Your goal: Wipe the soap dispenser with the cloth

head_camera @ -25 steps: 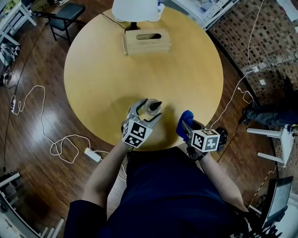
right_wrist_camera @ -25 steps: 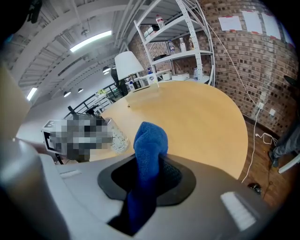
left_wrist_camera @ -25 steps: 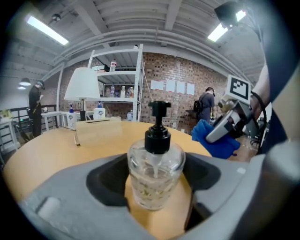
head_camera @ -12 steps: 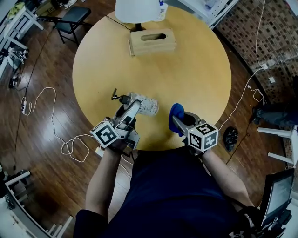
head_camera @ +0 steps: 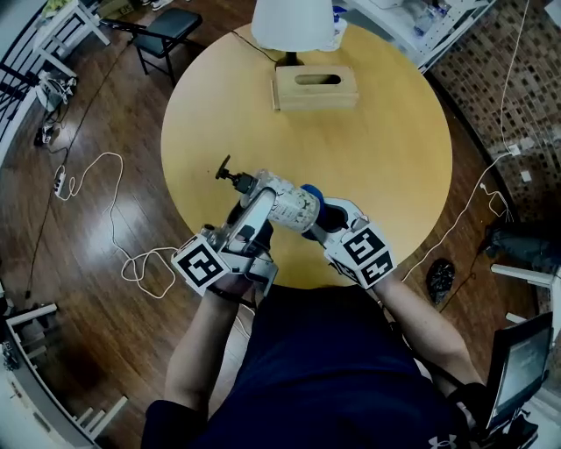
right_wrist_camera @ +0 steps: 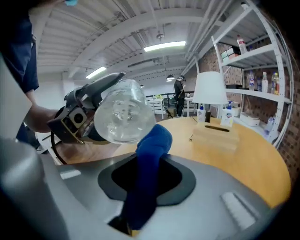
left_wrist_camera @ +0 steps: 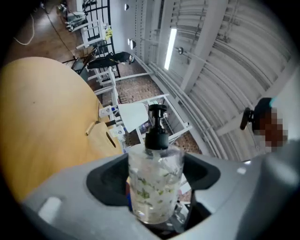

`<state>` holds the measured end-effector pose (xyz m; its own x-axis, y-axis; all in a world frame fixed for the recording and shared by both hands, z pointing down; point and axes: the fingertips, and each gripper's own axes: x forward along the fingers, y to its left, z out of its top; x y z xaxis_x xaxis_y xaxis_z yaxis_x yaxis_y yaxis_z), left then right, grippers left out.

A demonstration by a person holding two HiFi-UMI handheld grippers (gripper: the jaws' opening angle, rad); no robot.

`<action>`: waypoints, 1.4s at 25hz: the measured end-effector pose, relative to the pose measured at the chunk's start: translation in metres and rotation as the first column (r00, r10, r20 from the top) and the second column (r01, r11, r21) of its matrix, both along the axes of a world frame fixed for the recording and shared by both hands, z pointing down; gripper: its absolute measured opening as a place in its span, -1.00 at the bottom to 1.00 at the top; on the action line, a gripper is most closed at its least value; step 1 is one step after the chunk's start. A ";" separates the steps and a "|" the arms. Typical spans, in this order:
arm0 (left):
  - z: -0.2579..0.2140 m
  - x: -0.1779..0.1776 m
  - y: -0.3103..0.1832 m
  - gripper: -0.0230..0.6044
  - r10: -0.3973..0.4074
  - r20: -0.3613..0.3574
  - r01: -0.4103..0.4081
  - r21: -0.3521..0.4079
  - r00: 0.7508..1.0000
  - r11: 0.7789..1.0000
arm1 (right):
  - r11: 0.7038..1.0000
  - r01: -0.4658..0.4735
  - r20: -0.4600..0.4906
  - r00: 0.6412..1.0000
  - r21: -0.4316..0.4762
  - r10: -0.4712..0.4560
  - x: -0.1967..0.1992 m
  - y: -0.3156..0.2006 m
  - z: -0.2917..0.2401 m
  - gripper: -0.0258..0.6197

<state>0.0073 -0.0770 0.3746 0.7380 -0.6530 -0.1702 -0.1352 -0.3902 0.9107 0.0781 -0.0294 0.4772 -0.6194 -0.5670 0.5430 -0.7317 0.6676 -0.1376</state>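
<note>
Wipe is just starting, I'd say: L gripper (head_camera: 256, 213) clamps the clear plastic soap dispenser w/ black pump (head_camera: 279, 200), held sideways in the air over the near edge of the round wooden table (head_camera: 386, 149), & R gripper (head_camera: 326, 216) pinches the blue cloth (head_camera: 311, 195), its bunched end right at the bottle's base (contact unclear). Next, R prob needs to press the cloth on & rub along the body while L grips firm. Wooden tissue box (head_camera: 315, 86) & white lamp (head_camera: 294, 22) sit well apart at the far edge, so nothing's in the way except L's own jaws covering part of the bottle.
</note>
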 end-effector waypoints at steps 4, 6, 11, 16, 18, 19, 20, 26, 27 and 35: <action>0.020 -0.008 -0.009 0.19 -0.067 0.006 0.067 -0.047 0.998 0.997 | 0.995 0.035 0.024 0.999 -0.089 -0.033 -0.008 0.035 0.016 -0.64; 0.029 -0.011 -0.010 0.19 -0.073 0.018 0.074 -0.058 0.997 0.996 | 0.992 0.074 0.045 0.997 -0.101 -0.070 -0.013 0.053 0.011 -0.64; 0.032 -0.006 -0.002 0.19 -0.034 -0.042 0.032 -0.054 0.999 0.998 | 0.999 0.013 0.085 0.996 -0.035 -0.010 0.002 0.049 -0.020 -0.64; 0.017 0.001 0.001 0.19 -0.003 -0.080 0.000 -0.036 0.997 0.999 | 0.991 -0.093 0.102 0.989 -0.092 0.103 0.020 0.022 -0.005 -0.64; 0.017 0.003 0.001 0.19 -0.008 -0.080 0.005 -0.038 0.997 0.999 | 0.991 -0.057 0.092 0.993 -0.125 0.069 0.007 0.028 0.009 -0.64; 0.019 0.003 0.000 0.19 -0.018 -0.067 0.015 -0.040 0.998 0.999 | 0.990 -0.031 0.090 0.995 -0.141 0.044 -0.001 0.035 0.016 -0.64; 0.023 0.002 -0.002 0.19 -0.029 -0.041 0.027 -0.039 0.999 0.999 | 0.988 -0.001 0.092 0.996 -0.153 0.016 -0.009 0.043 0.019 -0.64; 0.038 0.002 -0.009 0.19 -0.036 0.129 0.032 0.028 0.991 0.999 | 0.987 0.089 0.111 0.991 -0.136 -0.074 -0.020 0.065 0.004 -0.64; 0.042 0.002 -0.008 0.19 -0.032 0.150 0.027 0.035 0.988 0.999 | 0.989 0.065 0.121 0.992 -0.136 -0.048 -0.012 0.061 0.002 -0.64; 0.107 0.010 -0.006 0.19 -0.014 0.453 -0.008 0.046 0.892 0.999 | 0.933 -0.263 -0.007 0.963 -0.246 0.270 0.077 0.006 0.051 -0.64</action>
<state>0.0170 -0.0830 0.4815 0.7402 -0.6549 0.1524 -0.5299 -0.4287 0.7317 0.1551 -0.0234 0.5280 -0.4794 -0.5666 0.6701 -0.8722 0.3923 -0.2922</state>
